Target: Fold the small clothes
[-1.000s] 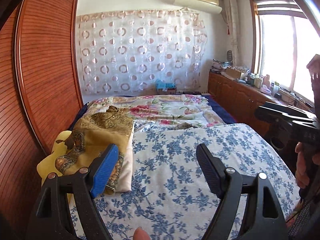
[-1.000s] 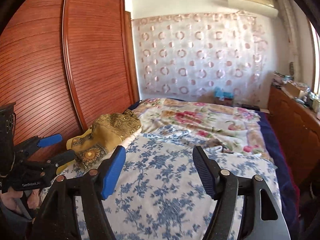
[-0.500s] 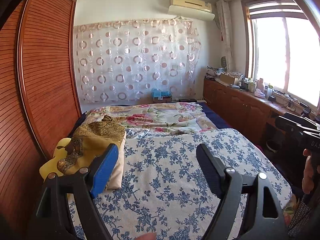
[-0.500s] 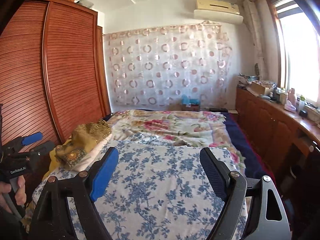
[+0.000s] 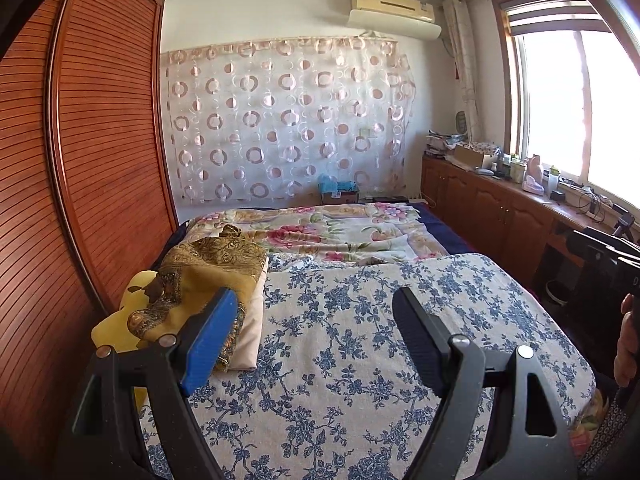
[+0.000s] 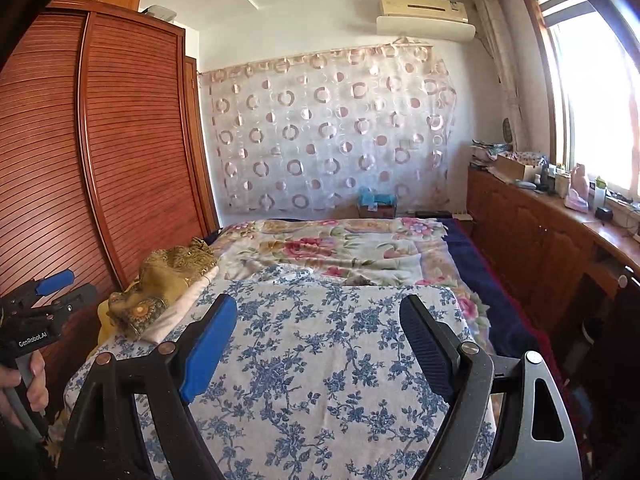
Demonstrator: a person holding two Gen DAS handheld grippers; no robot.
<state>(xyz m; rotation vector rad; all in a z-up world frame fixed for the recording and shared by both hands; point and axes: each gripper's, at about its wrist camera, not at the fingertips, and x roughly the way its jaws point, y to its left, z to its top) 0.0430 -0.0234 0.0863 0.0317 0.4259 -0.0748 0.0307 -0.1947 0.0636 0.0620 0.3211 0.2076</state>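
Left wrist view: the left gripper [image 5: 316, 336] hangs above a bed covered with a white quilt printed with blue flowers [image 5: 360, 344], its blue-padded and black fingers spread wide with nothing between them. Against the earlier frames the view has tipped upward: more ceiling and the cream wall air conditioner [image 5: 394, 12] now show, and the bed sits lower in the frame. The task's clothes, a heap of mustard-gold patterned fabric [image 5: 204, 276] lying on a folded cream cloth [image 5: 250, 332], stay at the left centre of the frame, at the quilt's left edge beside the reddish slatted wooden wardrobe [image 5: 80, 168]. The blue finger pad overlaps the heap's near end, so that part is hidden. A pale yellow item [image 5: 114, 320] under the heap is only partly visible and I cannot tell what it is. At the right edge the right gripper [image 5: 608, 252] is cut off by the frame.

In the right wrist view, the right gripper [image 6: 318, 340] is likewise held wide apart over the blue-flowered quilt [image 6: 320, 360], gripping nothing. The gold heap [image 6: 168, 280] lies at the left centre, farther down the frame than a second ago. The left gripper [image 6: 48, 300] appears at the lower left, apart from the heap. A pink floral blanket [image 6: 332, 248] lies beyond the quilt, and a sheer curtain with circle pattern [image 6: 328, 132] hangs on the far wall.
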